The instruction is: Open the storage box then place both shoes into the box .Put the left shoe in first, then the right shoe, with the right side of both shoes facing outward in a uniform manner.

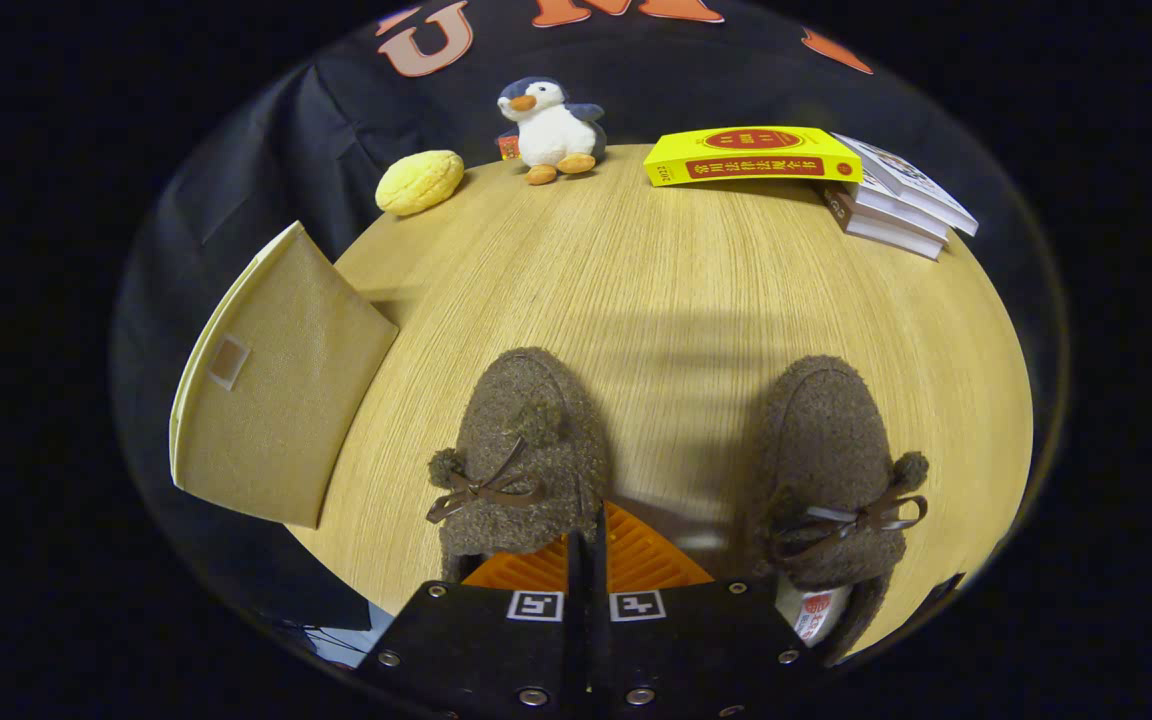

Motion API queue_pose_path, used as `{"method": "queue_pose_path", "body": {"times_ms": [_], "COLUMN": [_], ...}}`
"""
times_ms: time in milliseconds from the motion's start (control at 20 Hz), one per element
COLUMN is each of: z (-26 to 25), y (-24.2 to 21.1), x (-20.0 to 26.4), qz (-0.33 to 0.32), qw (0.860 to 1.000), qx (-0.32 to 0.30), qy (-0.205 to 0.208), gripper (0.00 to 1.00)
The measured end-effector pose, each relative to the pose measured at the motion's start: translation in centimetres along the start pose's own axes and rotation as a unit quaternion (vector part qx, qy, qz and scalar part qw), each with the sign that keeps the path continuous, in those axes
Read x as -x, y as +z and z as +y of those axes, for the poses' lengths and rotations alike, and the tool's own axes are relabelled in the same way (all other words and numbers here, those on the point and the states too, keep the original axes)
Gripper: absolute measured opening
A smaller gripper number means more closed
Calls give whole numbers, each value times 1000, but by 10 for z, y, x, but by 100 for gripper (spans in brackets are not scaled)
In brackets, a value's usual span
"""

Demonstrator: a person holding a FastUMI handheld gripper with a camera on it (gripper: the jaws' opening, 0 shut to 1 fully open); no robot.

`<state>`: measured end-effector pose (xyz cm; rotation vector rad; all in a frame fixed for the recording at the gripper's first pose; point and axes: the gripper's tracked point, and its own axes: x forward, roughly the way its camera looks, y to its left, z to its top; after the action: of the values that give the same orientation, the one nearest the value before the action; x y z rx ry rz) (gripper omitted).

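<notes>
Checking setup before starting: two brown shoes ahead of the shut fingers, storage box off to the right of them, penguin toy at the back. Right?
Not quite. The gripper view shows the storage box left of the shoes, not right. The rest holds: gripper shut, penguin toy at the back.

Two brown fuzzy slippers with bows, one (526, 450) left of the other (831, 470); one beige fabric storage box (271, 385); one plush penguin (548, 128); one yellow bun-shaped toy (420, 181); one yellow book (751, 155); a stack of pale books (896, 205) (about three); one pair of tongs (586, 560), closed together.
</notes>
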<state>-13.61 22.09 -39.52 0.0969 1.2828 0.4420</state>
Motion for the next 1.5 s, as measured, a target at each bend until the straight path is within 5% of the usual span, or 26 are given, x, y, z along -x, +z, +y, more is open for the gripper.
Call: {"method": "queue_pose_path", "body": {"times_ms": [300,850,1200,1500], "z": [32,156,267,322], "y": [29,93,118,103], "x": [42,112,95,48], "qz": [-42,-96,-74,-19], "qw": [996,989,993,997], "qx": [-78,-111,-80,-65], "qy": [-24,-21,48,46], "gripper": [2,2,2,3]}}
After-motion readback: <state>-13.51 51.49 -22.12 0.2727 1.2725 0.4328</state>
